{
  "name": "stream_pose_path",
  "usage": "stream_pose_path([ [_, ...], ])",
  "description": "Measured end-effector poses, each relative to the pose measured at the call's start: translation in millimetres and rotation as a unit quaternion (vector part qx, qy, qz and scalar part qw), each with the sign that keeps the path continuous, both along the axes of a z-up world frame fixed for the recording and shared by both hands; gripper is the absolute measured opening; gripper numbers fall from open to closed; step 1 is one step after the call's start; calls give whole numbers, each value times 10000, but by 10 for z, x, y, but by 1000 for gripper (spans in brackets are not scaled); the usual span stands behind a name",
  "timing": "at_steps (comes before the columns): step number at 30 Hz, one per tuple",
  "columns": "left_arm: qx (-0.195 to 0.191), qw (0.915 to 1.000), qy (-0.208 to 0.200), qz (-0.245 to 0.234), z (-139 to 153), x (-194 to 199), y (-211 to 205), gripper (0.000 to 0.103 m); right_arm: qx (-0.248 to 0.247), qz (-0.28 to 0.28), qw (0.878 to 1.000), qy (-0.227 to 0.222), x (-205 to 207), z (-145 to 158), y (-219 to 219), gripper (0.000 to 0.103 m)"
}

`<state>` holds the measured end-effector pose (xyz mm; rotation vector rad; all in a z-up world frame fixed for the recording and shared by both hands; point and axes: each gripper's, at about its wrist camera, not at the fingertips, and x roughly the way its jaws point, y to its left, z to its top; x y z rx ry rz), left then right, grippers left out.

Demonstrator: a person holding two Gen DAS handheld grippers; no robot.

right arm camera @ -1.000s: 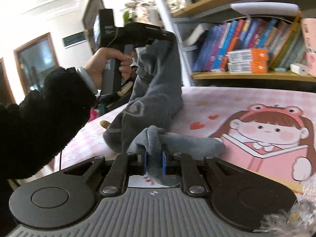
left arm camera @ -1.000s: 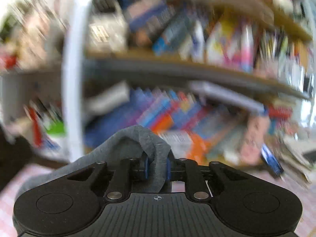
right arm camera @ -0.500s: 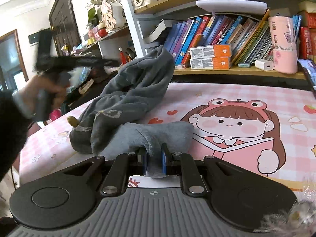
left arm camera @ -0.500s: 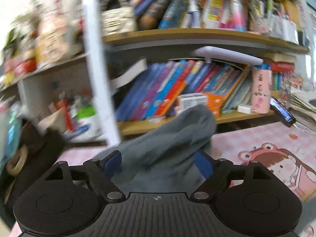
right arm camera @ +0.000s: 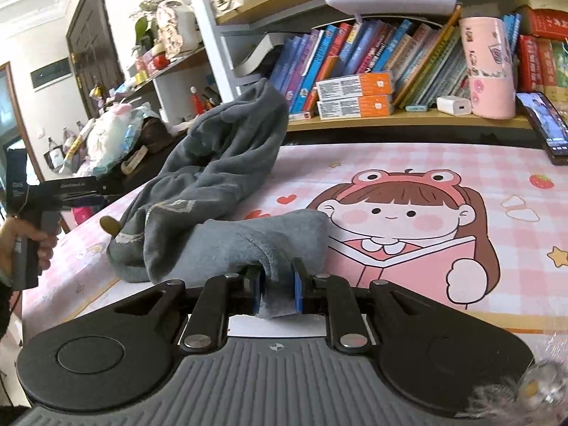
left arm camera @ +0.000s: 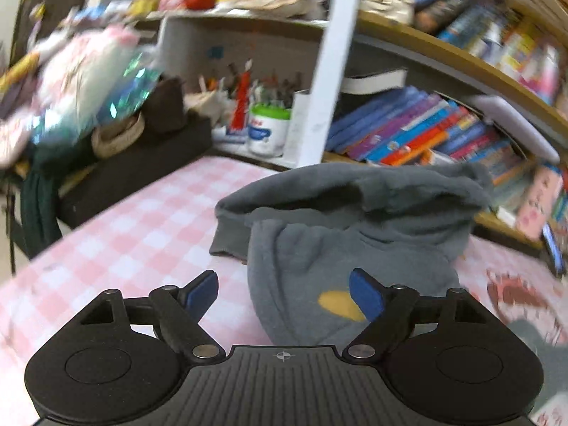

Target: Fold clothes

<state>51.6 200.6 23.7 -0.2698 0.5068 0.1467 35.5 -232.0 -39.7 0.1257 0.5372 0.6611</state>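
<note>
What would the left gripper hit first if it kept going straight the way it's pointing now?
Most likely the grey garment. The left gripper is open, and the crumpled fabric heaps on the pink checked tablecloth directly ahead, between and beyond its fingers. Depth is unclear, but nothing nearer shows in that line.

Room: study corner with shelving
Wooden bookshelf (right arm camera: 372, 120), packed with books (right arm camera: 355, 56), borders the table's (right arm camera: 514, 184) far edge; dark door (right arm camera: 90, 46) in pale wall.
</note>
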Motion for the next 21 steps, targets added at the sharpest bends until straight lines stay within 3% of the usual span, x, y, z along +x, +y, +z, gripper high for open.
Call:
stream_pose_path([
  [5,-369,9989,283,62,-143,434,140,72,-60,-288,9995,-94,8,9,-40,13],
  [6,-411,9984,365,113,-188,519,161,64,-82,-365,9992,-136,5,13,-51,13],
  [9,-695,9953,565,355,-331,731,177,24,-89,-595,9979,-250,0,37,-99,12],
  [11,-963,9933,474,421,-377,801,173,17,-78,-776,9963,-352,-5,61,-140,12],
  [13,-1346,9901,256,303,-347,818,175,8,-74,-979,9940,-480,-11,87,-193,11],
  [16,-1746,9820,-714,53,-1,593,195,6,-19,-1258,9900,-634,-17,121,-282,10],
  [19,-1728,9717,-1611,-30,396,120,258,6,72,-1352,9887,-642,-3,136,-349,10],
  [21,-1455,9726,-1805,176,497,-209,361,6,87,-1233,9903,-630,-9,142,-348,10],
])
